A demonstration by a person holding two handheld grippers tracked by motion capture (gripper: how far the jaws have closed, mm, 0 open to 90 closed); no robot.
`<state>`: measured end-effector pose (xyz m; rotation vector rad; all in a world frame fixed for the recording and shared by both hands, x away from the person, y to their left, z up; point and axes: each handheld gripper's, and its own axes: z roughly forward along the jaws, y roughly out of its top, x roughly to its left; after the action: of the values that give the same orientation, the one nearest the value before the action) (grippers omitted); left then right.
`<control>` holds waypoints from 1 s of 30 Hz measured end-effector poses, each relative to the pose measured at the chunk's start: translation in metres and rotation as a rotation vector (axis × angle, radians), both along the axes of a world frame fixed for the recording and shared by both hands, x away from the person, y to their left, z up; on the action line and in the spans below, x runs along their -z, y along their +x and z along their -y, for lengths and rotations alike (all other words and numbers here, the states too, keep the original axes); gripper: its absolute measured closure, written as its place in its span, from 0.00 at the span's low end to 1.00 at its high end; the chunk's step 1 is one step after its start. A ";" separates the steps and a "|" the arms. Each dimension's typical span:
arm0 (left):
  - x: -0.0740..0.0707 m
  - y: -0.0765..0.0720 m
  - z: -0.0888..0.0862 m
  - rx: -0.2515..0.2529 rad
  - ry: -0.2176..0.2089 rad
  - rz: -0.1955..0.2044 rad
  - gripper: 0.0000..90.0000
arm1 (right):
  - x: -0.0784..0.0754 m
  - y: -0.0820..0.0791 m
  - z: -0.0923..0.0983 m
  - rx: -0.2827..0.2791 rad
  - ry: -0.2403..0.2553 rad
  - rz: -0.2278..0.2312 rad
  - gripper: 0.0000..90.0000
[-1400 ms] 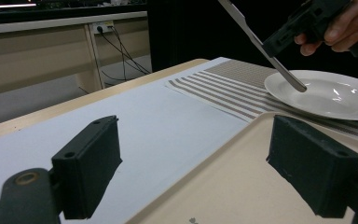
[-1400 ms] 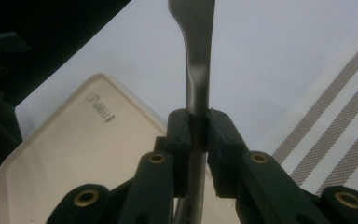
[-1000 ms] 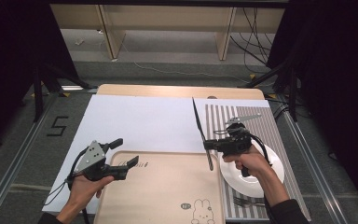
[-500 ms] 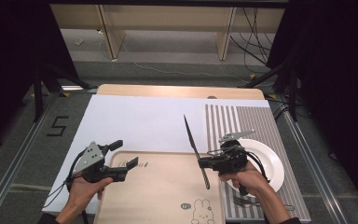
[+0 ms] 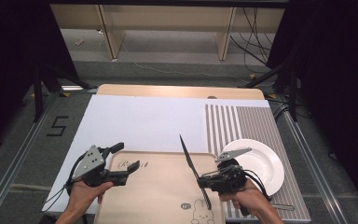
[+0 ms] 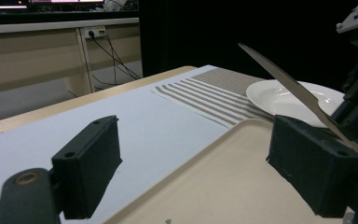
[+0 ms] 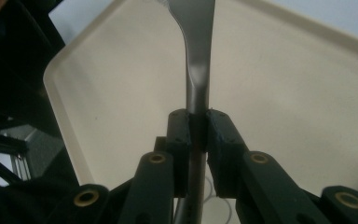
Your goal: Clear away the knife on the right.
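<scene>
My right gripper [image 5: 204, 179] pinches a table knife [image 5: 192, 167] above the beige tray [image 5: 158, 196]; the left gripper [image 5: 129, 169] is spread, empty. The narrow handle could probably pivot, blade tip swinging.

The tray [image 5: 163, 196] is light tan, with a small dark bunny picture [image 5: 199, 211] and dark writing [image 5: 130, 164] on it. The knife [image 5: 193, 170] is shiny silver grey. The plate [image 5: 265, 161] is plain white. The placemat [image 5: 235, 123] has grey and white stripes. The big sheet [image 5: 144, 121] on the table is pale blue-white. The right gripper [image 5: 209, 179] and left gripper [image 5: 129, 171] are black.
</scene>
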<state>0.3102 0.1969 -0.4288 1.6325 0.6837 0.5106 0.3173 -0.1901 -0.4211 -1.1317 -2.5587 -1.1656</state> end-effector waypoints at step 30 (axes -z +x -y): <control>0.000 -0.005 -0.003 -0.003 0.008 0.001 0.18 | 0.024 -0.021 -0.018 -0.058 -0.197 -0.058 0.89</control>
<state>0.3057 0.1997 -0.4290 1.6389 0.6844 0.5165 0.2966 -0.1722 -0.4454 -1.1027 -2.6889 -0.8697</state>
